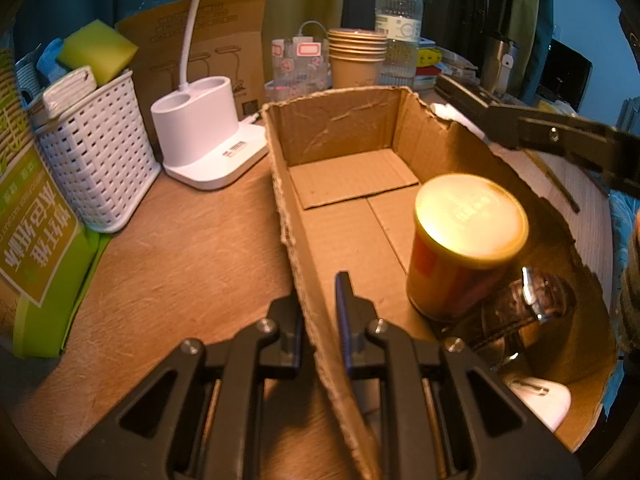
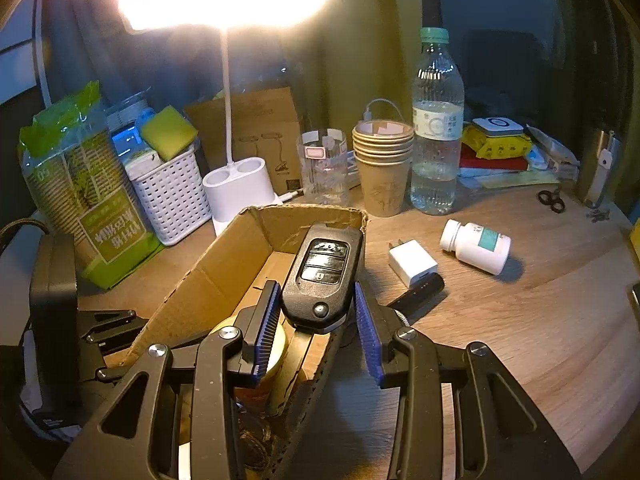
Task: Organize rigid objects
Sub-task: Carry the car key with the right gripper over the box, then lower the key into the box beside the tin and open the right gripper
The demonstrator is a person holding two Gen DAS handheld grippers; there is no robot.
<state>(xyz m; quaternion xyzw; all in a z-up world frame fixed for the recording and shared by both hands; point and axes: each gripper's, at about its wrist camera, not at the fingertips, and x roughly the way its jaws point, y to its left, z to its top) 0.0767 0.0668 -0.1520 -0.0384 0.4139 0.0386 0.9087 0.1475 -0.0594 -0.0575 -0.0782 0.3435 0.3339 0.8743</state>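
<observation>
Cardboard wall pinched between pads: in the left wrist view, the left tongs clamp the near long side of the open brown corrugated cardboard box, apparently to steady it on the wooden worktop while items go in. Inside stand a gold-lidded red-and-yellow tin, a dark glass bottle lying beside it, and a white rounded object at the near end. The far half of the box floor shows bare.

In the right wrist view, the right tongs hover over the box's near end with a black plastic flip car key fob between the blue ribbed pads. Gaps show on both sides of the fob, so the jaws look spread, likely letting it drop. It shows 3 buttons and a silver release stud. On the worktop outside lie a white pill bottle, a white charger cube and a black oblong device.
</observation>
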